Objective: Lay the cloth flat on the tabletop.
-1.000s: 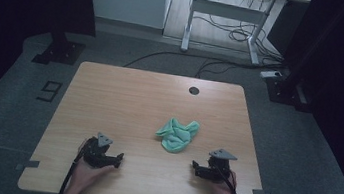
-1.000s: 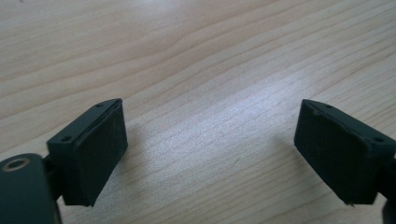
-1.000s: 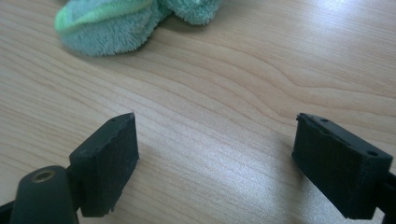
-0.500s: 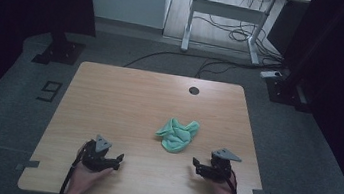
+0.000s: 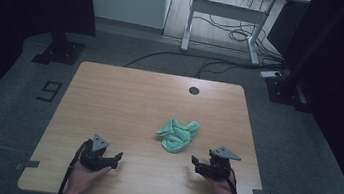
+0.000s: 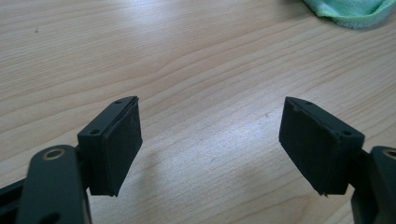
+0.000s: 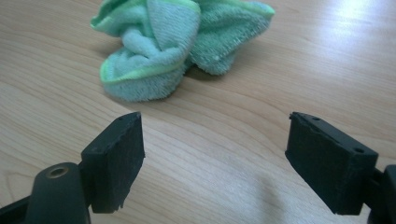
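High view: pale wood desk (image 5: 123,106) on grey floor, dark round hole (image 5: 194,90) near far edge, crumpled green towel (image 5: 177,135) right of centre. Left gripper (image 5: 114,157) near front edge toward left corner, right gripper (image 5: 195,161) near front edge toward right corner, just beside towel. Second desk frame (image 5: 224,13) and loose cables (image 5: 229,31) behind, a "9" (image 5: 49,91) marked on floor at left.

Left gripper view: jaws spread wide, released, over bare woodgrain; towel (image 6: 350,11) at top right corner.

Right gripper view: jaws spread, released, empty; towel (image 7: 175,42) bunched ahead, apart from both pads.
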### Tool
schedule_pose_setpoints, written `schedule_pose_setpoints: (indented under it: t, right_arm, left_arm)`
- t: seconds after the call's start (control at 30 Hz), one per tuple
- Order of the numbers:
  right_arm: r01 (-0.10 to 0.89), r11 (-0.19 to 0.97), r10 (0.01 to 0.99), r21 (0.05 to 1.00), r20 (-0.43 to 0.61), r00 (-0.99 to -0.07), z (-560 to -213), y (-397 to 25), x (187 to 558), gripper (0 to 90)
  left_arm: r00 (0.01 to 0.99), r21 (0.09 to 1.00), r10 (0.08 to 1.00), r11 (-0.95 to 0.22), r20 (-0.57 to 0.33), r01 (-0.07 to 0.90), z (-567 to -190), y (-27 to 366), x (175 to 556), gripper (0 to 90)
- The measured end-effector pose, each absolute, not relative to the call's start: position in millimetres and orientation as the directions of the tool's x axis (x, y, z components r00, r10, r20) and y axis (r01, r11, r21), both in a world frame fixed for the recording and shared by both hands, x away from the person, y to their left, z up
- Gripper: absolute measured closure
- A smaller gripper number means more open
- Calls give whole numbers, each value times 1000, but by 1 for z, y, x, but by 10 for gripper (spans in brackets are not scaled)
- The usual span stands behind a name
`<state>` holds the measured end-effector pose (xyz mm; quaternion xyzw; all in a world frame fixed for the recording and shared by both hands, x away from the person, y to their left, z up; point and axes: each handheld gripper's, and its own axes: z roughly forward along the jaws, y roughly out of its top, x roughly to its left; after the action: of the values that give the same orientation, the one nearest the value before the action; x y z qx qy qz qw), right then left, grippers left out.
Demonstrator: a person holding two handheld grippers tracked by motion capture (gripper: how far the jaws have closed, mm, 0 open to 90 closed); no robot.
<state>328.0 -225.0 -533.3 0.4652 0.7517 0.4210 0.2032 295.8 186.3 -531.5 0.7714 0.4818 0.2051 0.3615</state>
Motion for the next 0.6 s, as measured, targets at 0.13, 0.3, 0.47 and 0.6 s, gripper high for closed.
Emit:
schedule_pose_setpoints:
  t: [0.13,0.3,0.47,0.6]
  right_arm:
    - [513,222,864,829,77,-497,-529,-218,327,198]
    - [495,221,853,840,80,-516,-522,-209,328,204]
    - [467,225,843,855,70,-534,-514,-200,331,208]
    - [457,229,835,860,67,-546,-509,-194,334,209]
  left_arm:
    - [455,756,890,-274,-35,594,-531,185,295,218]
    - [457,764,888,-263,-46,589,-528,185,294,224]
    - [457,768,888,-256,-53,587,-527,184,293,231]
    - [461,765,886,-259,-55,590,-528,182,293,233]
